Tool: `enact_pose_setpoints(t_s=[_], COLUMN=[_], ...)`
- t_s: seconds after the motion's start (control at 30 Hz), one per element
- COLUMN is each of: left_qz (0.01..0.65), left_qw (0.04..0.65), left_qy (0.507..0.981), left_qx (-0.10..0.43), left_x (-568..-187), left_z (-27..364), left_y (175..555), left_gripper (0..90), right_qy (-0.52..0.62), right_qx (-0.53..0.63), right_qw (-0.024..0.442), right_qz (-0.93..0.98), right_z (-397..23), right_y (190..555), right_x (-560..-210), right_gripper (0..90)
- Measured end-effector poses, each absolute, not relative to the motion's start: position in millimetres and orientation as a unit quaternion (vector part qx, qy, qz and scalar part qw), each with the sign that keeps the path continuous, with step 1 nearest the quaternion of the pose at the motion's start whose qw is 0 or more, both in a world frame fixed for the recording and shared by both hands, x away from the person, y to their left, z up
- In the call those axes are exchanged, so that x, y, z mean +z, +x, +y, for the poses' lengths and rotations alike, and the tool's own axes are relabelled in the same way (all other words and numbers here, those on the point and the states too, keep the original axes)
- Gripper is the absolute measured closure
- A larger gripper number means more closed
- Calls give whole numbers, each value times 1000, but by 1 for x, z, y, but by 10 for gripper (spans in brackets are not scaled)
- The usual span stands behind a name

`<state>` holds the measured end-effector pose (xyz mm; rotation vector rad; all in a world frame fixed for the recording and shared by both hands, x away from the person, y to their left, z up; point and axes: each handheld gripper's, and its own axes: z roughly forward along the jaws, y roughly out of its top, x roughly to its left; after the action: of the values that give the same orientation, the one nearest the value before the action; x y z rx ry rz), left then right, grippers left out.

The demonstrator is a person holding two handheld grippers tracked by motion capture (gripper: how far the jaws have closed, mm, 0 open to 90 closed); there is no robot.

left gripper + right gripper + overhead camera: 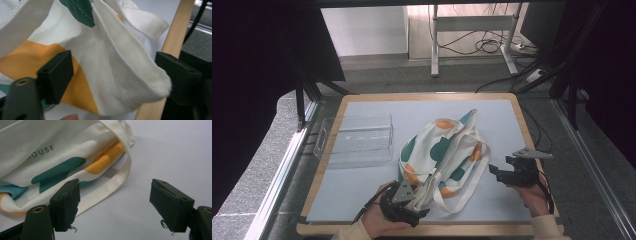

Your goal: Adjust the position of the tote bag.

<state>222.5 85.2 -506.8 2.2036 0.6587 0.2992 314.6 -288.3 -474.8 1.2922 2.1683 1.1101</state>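
- the tote bag (443, 150), cream cloth with green and orange patches, lies crumpled near the middle of the pale blue mat (362, 190), its long straps (462, 197) trailing toward the near edge.
- the left gripper (419, 192) sits at the bag's near corner; in the left gripper view its jaws stand spread wide with a fold of the bag's cloth (120, 65) bunched between them, the cloth brushing the right-hand jaw but not pinched.
- the wooden rim of the table (172, 42) runs just behind that fold in the left gripper view, close beside the right-hand jaw.
- the right gripper (499, 172) hovers just off the bag's right side, jaws spread apart with only bare mat between them; in the right gripper view the bag (62, 152) and one strap (110, 187) lie just beyond its left-hand jaw.
- a clear plastic tray (357, 140) rests on the mat's left part, well apart from the bag and both grippers.
- beyond the table's far edge are grey floor, a desk frame (472, 25) and loose cables (487, 45).
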Motion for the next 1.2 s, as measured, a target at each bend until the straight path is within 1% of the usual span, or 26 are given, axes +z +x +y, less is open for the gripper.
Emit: enact_pose_setpoints(t_s=[0.2, 0.23, 0.27, 0.3, 0.33, 0.37, 0.4, 0.43, 0.5, 0.67, 0.77, 0.83, 0.9, 1.07, 1.2], left_qz=[259, 260, 261, 263, 264, 269, 269, 271, 275, 281, 279, 280, 283, 283, 281], left_qw=[413, 416, 418, 419, 419, 419, 419, 420, 422, 429, 431, 432, 434, 436, 436], left_qy=[865, 863, 862, 862, 862, 860, 860, 859, 858, 853, 853, 852, 850, 848, 849], left_qx=[118, 118, 117, 112, 111, 108, 108, 107, 106, 99, 98, 98, 100, 99, 101], left_x=[-504, -503, -503, -503, -503, -503, -503, -503, -502, -502, -503, -503, -504, -504, -504], left_z=[91, 92, 93, 95, 95, 97, 97, 98, 101, 105, 106, 106, 107, 107, 107], left_y=[221, 221, 221, 221, 222, 223, 223, 223, 224, 227, 227, 226, 225, 225, 224], left_gripper=[449, 449, 496, 591, 591, 653, 679, 679, 740, 763, 768, 768, 767, 766, 765], right_qy=[463, 463, 463, 461, 461, 460, 460, 459, 457, 449, 438, 439, 446, 445, 445], right_qx=[395, 395, 396, 398, 398, 397, 397, 397, 398, 408, 409, 407, 408, 412, 413], right_qw=[193, 192, 192, 190, 190, 191, 191, 190, 189, 184, 188, 188, 189, 188, 185], right_qz=[770, 770, 770, 770, 770, 771, 771, 771, 773, 773, 778, 779, 774, 773, 773], right_z=[-291, -291, -291, -290, -290, -289, -289, -289, -288, -288, -285, -283, -281, -276, -267], right_y=[315, 315, 315, 315, 315, 314, 314, 314, 315, 316, 316, 317, 317, 320, 330], right_x=[-475, -474, -474, -474, -474, -474, -474, -474, -473, -472, -471, -470, -468, -463, -457], right_gripper=[248, 247, 248, 248, 248, 248, 248, 248, 248, 257, 275, 307, 311, 285, 259])
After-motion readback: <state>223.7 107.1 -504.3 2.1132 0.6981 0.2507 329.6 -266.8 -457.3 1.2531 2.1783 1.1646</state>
